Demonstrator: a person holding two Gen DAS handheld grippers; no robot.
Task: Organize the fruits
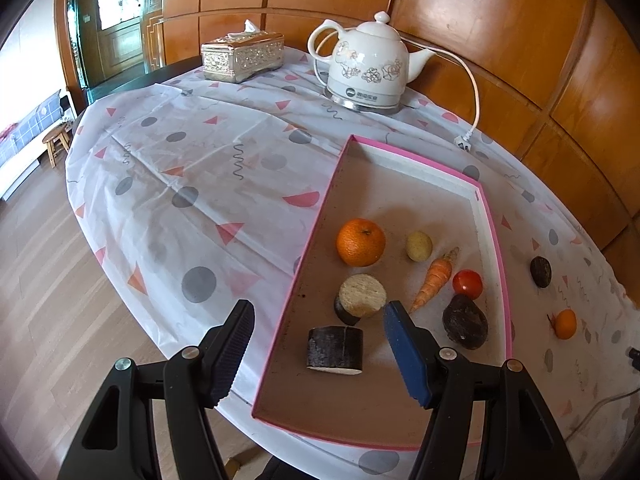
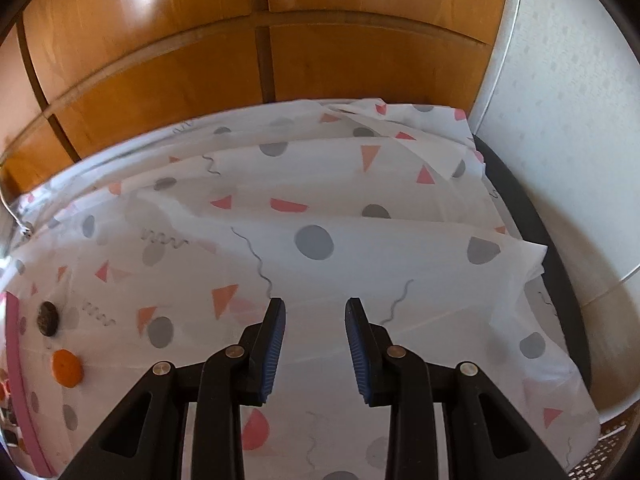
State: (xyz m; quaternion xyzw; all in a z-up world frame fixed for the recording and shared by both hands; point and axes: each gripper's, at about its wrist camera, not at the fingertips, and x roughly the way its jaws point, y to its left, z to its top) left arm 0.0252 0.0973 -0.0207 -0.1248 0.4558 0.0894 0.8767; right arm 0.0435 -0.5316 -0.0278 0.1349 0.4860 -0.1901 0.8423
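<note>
A pink-rimmed tray [image 1: 490, 216] lies on the patterned cloth. It holds an orange [image 1: 361, 242], a small yellowish potato-like item [image 1: 419, 246], a carrot [image 1: 434, 280], a red tomato [image 1: 467, 282], a dark avocado-like fruit [image 1: 465, 322] and two dark-skinned cane pieces [image 1: 335, 349] [image 1: 361, 295]. Outside it, to the right, lie a dark round fruit [image 1: 541, 272] [image 2: 48, 318] and a small orange [image 1: 565, 323] [image 2: 68, 368]. My left gripper [image 1: 319, 306] hovers open over the tray's near end and holds nothing. My right gripper [image 2: 315, 302] is over bare cloth, to the right of both loose fruits. Its jaws are narrowly apart and empty.
A white kettle [image 1: 366, 68] with its cord [image 1: 474, 92] and a silver tissue box [image 1: 242, 56] stand at the table's far side. Wood panelling [image 2: 256, 40] backs the table. The cloth is folded and bunched at the right end [image 2: 500, 248]. The table edge and floor [image 1: 60, 280] lie to the left.
</note>
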